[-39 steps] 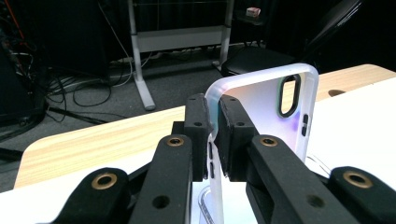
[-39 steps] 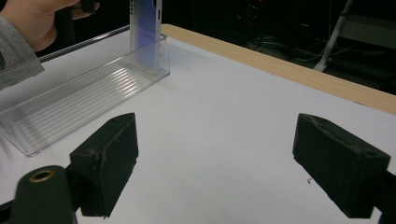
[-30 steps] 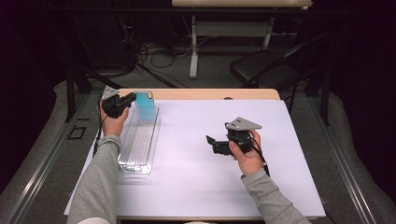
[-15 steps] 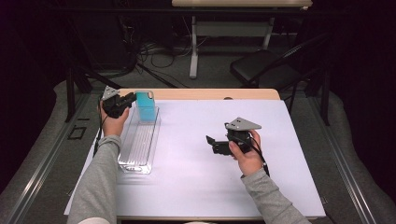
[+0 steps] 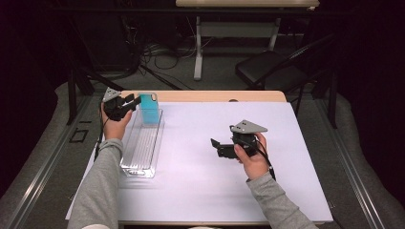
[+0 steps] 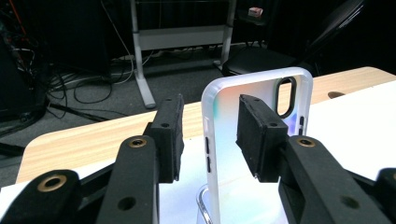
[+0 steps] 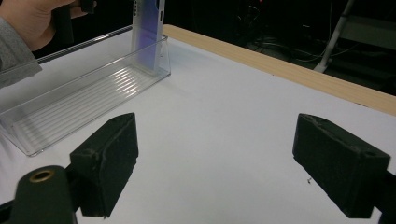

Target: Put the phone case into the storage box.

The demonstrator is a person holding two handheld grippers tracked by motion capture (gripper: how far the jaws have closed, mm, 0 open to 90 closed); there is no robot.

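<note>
Left gripper (image 6: 210, 135), jaws just opening, straddles upright phone case (image 6: 261, 93), base cut off; right gripper (image 7: 229, 158) wide, empty.

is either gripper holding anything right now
No. The left gripper has just been opening around the phone case standing in the clear tray; the right gripper is open.

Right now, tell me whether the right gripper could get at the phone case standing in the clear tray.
Probably yes. The right gripper is open with bare white table between it and the clear tray. But the left gripper, jaws just opening, straddles the phone case and crowds it.
</note>
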